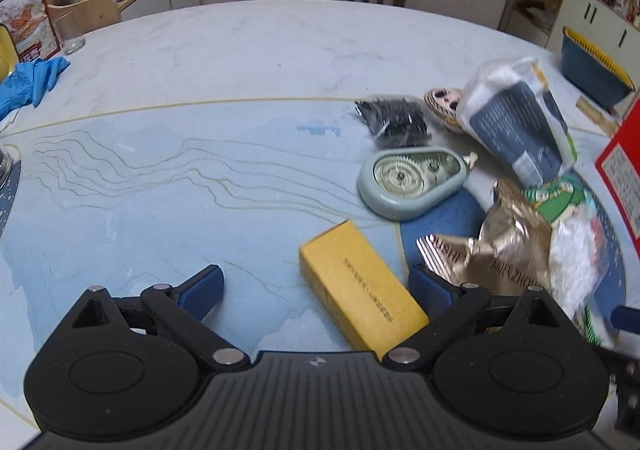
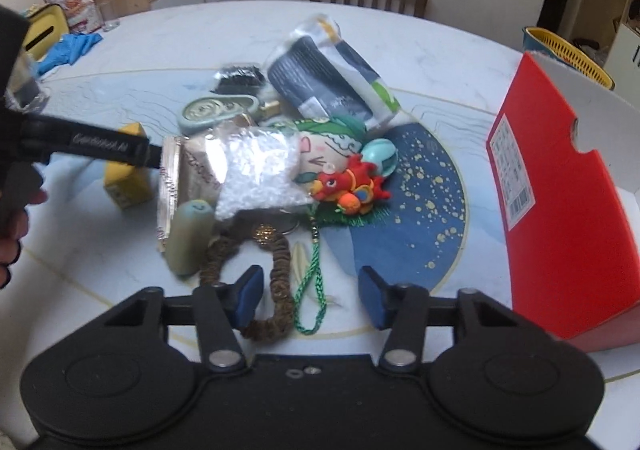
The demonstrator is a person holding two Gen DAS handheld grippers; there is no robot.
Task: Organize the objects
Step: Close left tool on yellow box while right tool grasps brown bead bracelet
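Crowding the table's (image 2: 224, 29) middle, a silver foil pouch (image 2: 188, 173), white bead bag (image 2: 260, 173) and plush dragon (image 2: 352, 185) lie heaped left of the red box (image 2: 560, 209). My right gripper (image 2: 310, 296), jaws apart and pressing nothing, straddles a brown braided cord (image 2: 280, 270) and green tassel (image 2: 310, 290). My left gripper (image 1: 316, 290) gapes beside the yellow box (image 1: 360, 290).
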